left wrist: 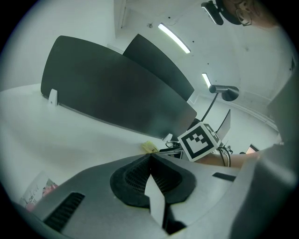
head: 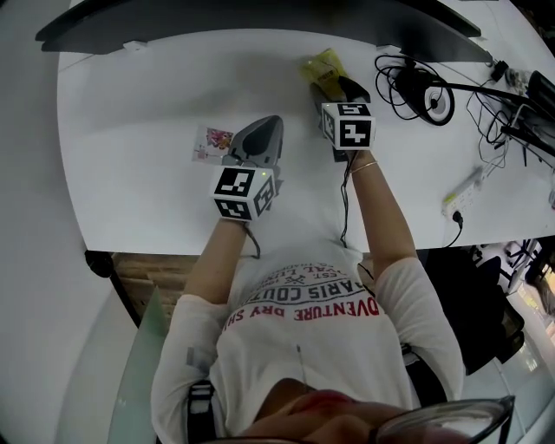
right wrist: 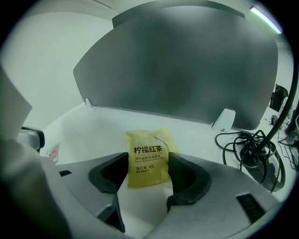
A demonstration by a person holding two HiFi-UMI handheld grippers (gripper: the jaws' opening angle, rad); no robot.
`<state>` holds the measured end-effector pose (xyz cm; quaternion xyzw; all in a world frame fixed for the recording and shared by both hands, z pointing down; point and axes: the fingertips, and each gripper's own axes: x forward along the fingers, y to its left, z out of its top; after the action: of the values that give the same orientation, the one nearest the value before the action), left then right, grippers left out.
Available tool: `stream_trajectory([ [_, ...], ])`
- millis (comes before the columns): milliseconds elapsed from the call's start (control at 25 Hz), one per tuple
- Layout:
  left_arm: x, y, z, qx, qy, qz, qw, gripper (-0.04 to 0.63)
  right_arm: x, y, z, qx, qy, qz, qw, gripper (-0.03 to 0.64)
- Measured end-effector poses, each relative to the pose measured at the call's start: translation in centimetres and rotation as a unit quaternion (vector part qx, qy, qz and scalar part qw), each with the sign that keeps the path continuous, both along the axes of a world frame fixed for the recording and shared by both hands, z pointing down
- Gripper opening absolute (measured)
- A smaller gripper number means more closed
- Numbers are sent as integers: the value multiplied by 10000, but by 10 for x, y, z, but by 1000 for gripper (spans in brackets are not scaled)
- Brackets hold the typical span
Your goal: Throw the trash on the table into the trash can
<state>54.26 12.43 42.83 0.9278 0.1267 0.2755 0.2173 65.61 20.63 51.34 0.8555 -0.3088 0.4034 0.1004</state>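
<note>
A yellow tea sachet [head: 323, 65] lies flat on the white table [head: 147, 95] near its far edge. My right gripper [head: 332, 85] is open around it: in the right gripper view the sachet [right wrist: 147, 161] lies between the two spread dark pads, which stand at its side edges. A small pink-and-white wrapper [head: 212, 143] lies on the table just left of my left gripper [head: 272, 122]. That gripper is shut, its tips meeting in a point with nothing between them [left wrist: 150, 156]. The wrapper [left wrist: 37, 193] shows at the lower left of the left gripper view.
A dark divider panel [head: 260, 19] runs along the table's far edge. A tangle of black cables with a round black device [head: 425, 94] sits to the right of the sachet, and a white power strip [head: 464, 192] lies near the right front edge. Something brown [head: 130, 277] shows under the table's front left.
</note>
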Motion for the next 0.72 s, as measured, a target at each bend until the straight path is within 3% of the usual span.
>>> stream_trajectory([
  [160,1,3,2,0,-8,75,10000,23,-4,-3,-1,-16,-54,-178,9998,253],
  [280,0,8,3,-65,-38,130,9999,23,-9,-5,-2,-124,10,-351,9993,70],
  [360,-1,8,3,-106,-39,128,9999,23,-9,-4,-4,-96,25,-354,9993,38],
  [520,-3,8,-2,-86,-2,125,9999,23,-14,0,-14,166,-70,-297,9994,26],
  [720,-15,11,-25,-63,146,-6,9999,23,-38,7,-52,402,161,-411,9982,26],
])
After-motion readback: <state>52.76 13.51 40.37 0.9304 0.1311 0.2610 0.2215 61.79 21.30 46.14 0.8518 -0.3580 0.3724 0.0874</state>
